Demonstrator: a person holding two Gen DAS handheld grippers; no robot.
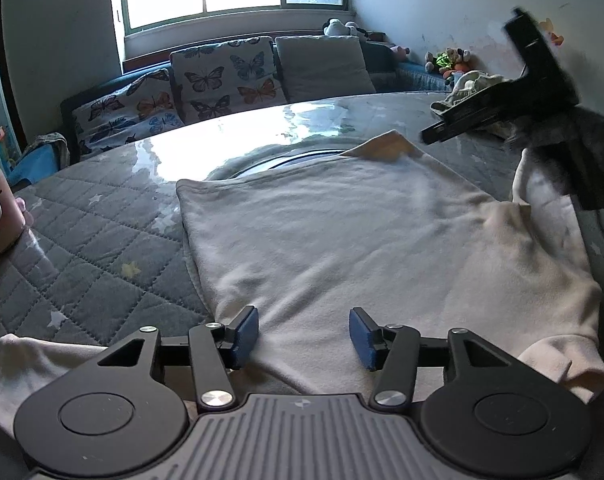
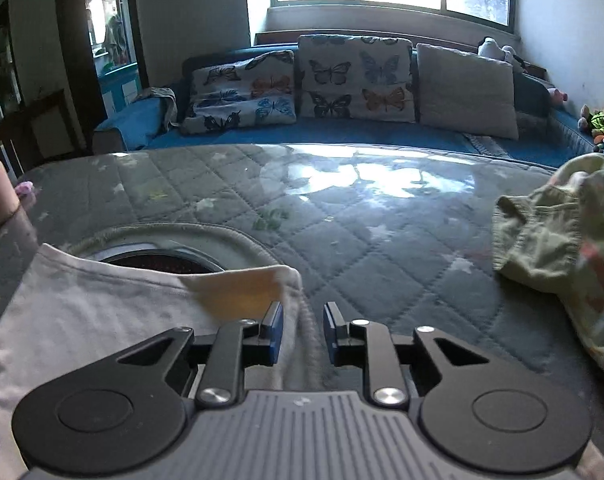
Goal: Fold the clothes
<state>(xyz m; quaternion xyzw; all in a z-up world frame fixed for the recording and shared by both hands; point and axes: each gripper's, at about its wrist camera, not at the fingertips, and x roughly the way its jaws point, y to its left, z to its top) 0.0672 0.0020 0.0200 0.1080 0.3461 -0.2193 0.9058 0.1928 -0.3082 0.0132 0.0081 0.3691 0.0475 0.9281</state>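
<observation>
Two grippers, both parted, empty: left gripper (image 1: 304,334) over near hem of white shirt (image 1: 342,240) spread on quilted table cover (image 1: 102,216); right gripper (image 2: 302,334) at far collar. Right sleeve partly hidden, blurred.

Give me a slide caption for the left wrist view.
Open left claw hovers over a white garment spread on the quilted table.
</observation>
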